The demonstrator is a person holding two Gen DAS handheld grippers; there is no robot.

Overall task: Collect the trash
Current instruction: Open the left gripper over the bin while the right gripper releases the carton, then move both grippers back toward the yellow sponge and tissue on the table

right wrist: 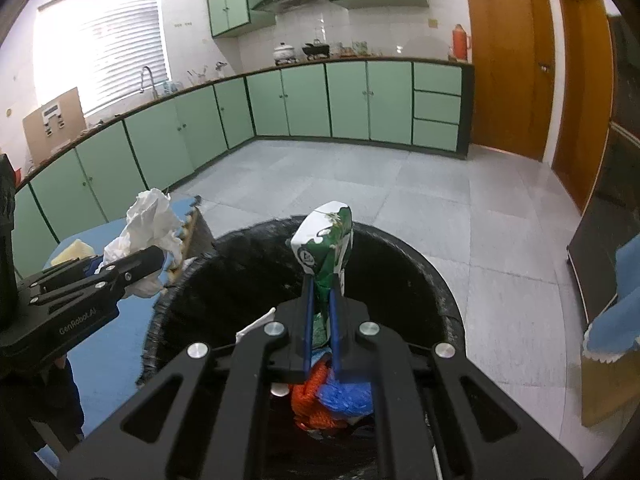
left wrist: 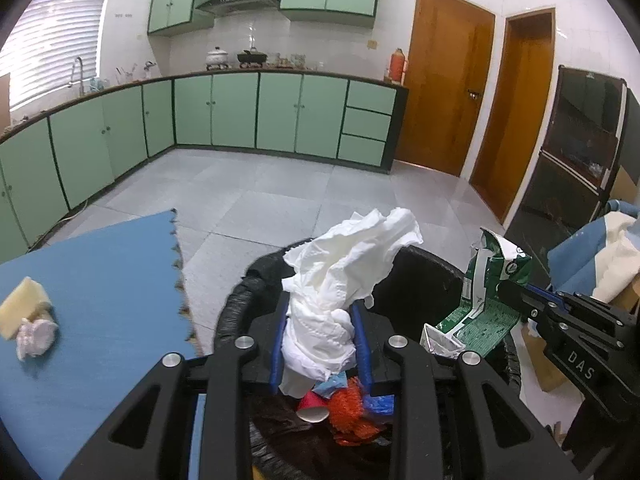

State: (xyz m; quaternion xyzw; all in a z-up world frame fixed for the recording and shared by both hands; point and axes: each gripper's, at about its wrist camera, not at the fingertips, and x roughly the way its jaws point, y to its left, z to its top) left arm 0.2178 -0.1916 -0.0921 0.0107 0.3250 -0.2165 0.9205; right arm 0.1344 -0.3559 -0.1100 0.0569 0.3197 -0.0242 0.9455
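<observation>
My left gripper [left wrist: 322, 312] is shut on a crumpled white tissue [left wrist: 352, 264] and holds it over the black lined trash bin [left wrist: 236, 304]. My right gripper [right wrist: 322, 284] is shut on a flattened green and white carton [right wrist: 326, 240] above the same bin [right wrist: 432, 280]. Each gripper shows in the other's view: the right one with the carton [left wrist: 472, 312], the left one with the tissue [right wrist: 148, 224]. Inside the bin lie a red cup [left wrist: 312, 406], orange mesh [right wrist: 316, 400] and blue plastic [right wrist: 344, 398].
A blue foam mat [left wrist: 100, 280] lies left of the bin, with a yellow sponge [left wrist: 24, 304] and a small crumpled wad [left wrist: 36, 336] on it. Green cabinets [left wrist: 240, 108] line the far walls. A dark cabinet [left wrist: 576, 152] and blue-white cloth [left wrist: 600, 252] stand at the right.
</observation>
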